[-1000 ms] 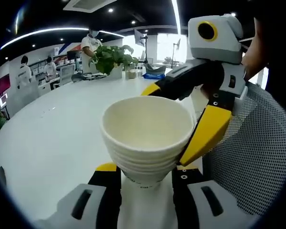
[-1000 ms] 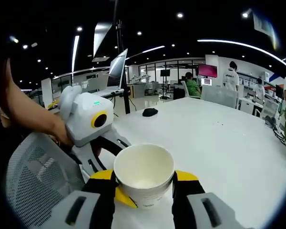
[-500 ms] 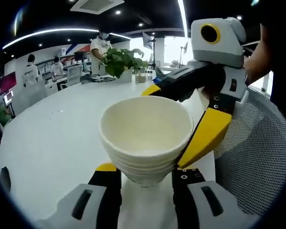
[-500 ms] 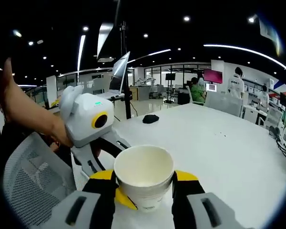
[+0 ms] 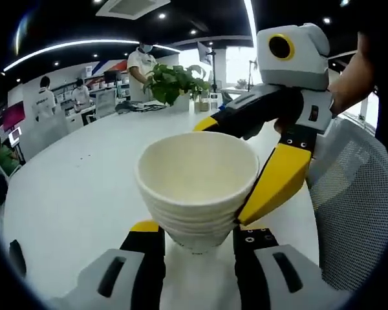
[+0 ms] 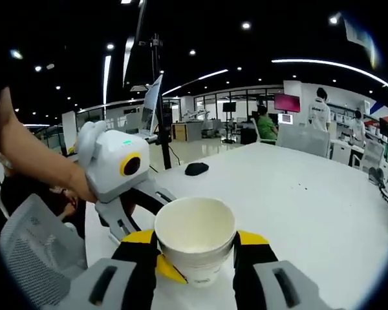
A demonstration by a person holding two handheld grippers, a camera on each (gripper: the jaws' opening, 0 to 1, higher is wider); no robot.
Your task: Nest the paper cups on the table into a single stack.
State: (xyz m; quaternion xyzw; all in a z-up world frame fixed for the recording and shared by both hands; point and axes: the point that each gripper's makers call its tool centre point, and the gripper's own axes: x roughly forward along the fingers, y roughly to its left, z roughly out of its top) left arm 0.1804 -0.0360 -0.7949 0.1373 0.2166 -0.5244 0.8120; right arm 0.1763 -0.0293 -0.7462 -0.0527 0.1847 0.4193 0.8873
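Observation:
A stack of several nested white paper cups (image 5: 197, 187) stands upright between my left gripper's (image 5: 195, 236) yellow-and-black jaws, which are shut on its lower part. My right gripper (image 5: 240, 155) reaches in from the right, its yellow jaws closed around the stack's upper wall, one behind and one in front. In the right gripper view the same cup stack (image 6: 195, 236) sits gripped in my right gripper (image 6: 195, 248). There, my left gripper (image 6: 160, 234) comes in from the left, one yellow tip showing under the cups. I cannot tell if the stack touches the table.
The white table (image 5: 71, 187) stretches away, with a potted plant (image 5: 178, 81) at its far end. A black mouse (image 6: 196, 169) lies on the table (image 6: 310, 194). A grey mesh chair (image 5: 355, 213) stands close by. People stand in the background.
Both views have shifted a little with the hands. The cup stack stays held the same way in both grippers.

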